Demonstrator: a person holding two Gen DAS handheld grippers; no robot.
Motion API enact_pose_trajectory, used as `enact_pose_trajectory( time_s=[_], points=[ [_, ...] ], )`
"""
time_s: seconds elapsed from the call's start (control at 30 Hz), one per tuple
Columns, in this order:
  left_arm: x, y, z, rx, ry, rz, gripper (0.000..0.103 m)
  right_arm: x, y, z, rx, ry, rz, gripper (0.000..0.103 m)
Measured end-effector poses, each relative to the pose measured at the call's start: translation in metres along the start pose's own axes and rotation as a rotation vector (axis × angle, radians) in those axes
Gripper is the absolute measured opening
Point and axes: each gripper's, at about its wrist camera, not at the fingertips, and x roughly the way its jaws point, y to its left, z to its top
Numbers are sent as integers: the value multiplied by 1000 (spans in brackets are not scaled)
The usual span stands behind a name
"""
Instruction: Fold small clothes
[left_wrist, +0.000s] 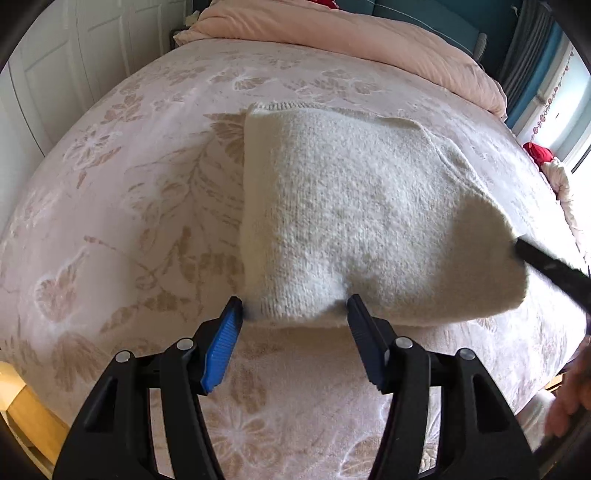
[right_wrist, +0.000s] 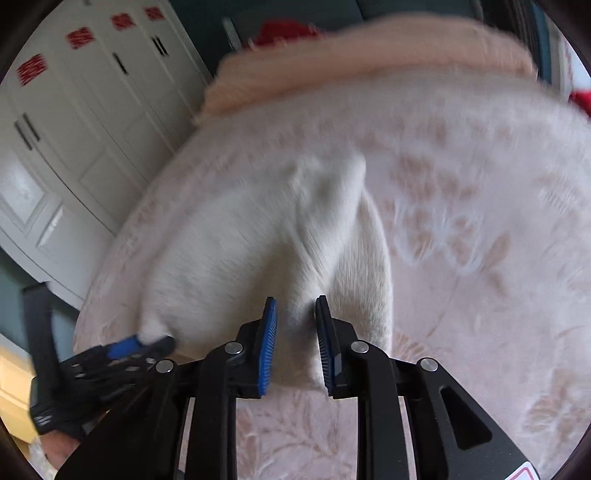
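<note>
On my left, the left gripper (left_wrist: 295, 308) had its jaws standing apart, with the near edge of the cream knitted sweater (left_wrist: 369, 221) bunched between the blue pads (left_wrist: 221, 343); whether they pressed it I couldn't tell. The sweater lay folded on the floral bedspread (left_wrist: 129, 221), mid-bed. Only the left wrist view showed its far ribbed hem and the pink duvet (left_wrist: 369, 40) sharply. On my right, the right gripper (right_wrist: 295, 304) was nearly together, pinching a ridge of the sweater. Only the blurred right wrist view showed the white wardrobe (right_wrist: 92, 129).
</note>
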Motion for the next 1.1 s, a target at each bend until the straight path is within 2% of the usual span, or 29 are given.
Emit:
enact_pose_trajectory(
  time_s=[0.03, 0.1, 0.17, 0.23, 0.27, 0.37, 0.47, 0.53, 0.6, 0.73, 0.77, 0.83, 0.87, 0.9, 0.93, 0.97, 1.03, 1.1],
  points=[
    [0, -2, -1, 5, 2, 5, 56, -1, 2, 0, -12, -9, -2, 14],
    [-2, -5, -2, 10, -1, 14, 56, 2, 7, 1, -36, 6, -9, 13],
    [-3, -6, -3, 10, -1, 20, 56, 15, 6, -7, -48, 58, -31, 11],
    [-3, -6, -3, 6, 1, 21, 56, 56, -7, -13, -46, 151, -93, 4],
    [-3, -6, -3, 5, 5, 21, 56, 67, -15, -16, -22, 174, -91, 3],
    [-4, -5, -3, 17, 2, 32, 56, 56, -16, -10, 25, 156, -71, 3],
    [-7, -4, -4, 24, -11, 39, 56, 24, -3, -5, 5, 85, -48, 5],
    [-8, -2, -4, 21, -20, 40, 56, 13, 1, -8, -26, 52, -70, 5],
    [-13, 2, -4, 6, -35, 28, 56, 16, -1, -9, -30, 65, -91, 5],
    [-27, 16, 9, -54, -84, -37, 62, 29, -27, 15, 72, 60, -59, 23],
    [-25, 19, 16, -61, -86, -37, 62, 35, -31, 23, 90, 60, -46, 38],
    [-16, 20, 25, -63, -69, -35, 62, 67, -40, 47, 117, 106, -41, 55],
    [-11, 19, 28, -58, -60, -37, 62, 79, -42, 51, 117, 130, -25, 54],
    [-4, 18, 30, -52, -47, -34, 62, 99, -44, 56, 127, 182, 22, 36],
    [2, 17, 31, -49, -36, -26, 62, 112, -46, 60, 138, 216, 37, 24],
    [6, 15, 33, -46, -36, -31, 62, 109, -40, 68, 128, 196, 33, 14],
    [6, 12, 32, -37, -46, -37, 62, 79, -21, 85, 47, 70, 65, 13],
    [8, 10, 32, -27, -54, -38, 63, 59, -9, 91, -24, -15, 54, 13]
  ],
)
